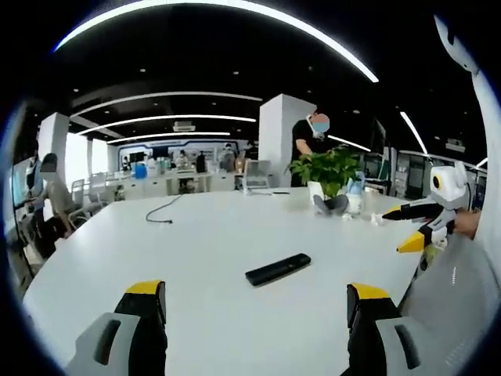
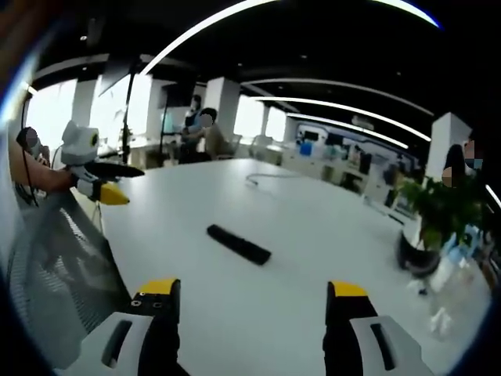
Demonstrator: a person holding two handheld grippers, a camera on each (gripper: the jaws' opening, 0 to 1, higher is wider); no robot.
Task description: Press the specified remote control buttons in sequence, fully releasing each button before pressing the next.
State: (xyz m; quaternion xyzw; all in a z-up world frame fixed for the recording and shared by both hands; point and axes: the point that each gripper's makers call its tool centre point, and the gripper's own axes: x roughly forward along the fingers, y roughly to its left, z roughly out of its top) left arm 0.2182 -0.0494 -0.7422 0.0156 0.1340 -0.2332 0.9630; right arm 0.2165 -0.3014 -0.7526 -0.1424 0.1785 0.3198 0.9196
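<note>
Contact with the remote [image 1: 278, 269] on the tabletop [image 1: 196, 235] was not yet made; both grippers [image 1: 257, 301] [image 2: 252, 298] were held spread, approach being required next.

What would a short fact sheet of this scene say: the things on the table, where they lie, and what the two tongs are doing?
surface: white table
target: black remote control, lying flat on the table, untouched
left tongs: open, held back from the remote
right tongs: open, also short of the remote
plant: potted green plant at the far side of the table
cable: dark cable lying on the table beyond the remote
people: several at desks in the background
buttons: too small to make out
</note>
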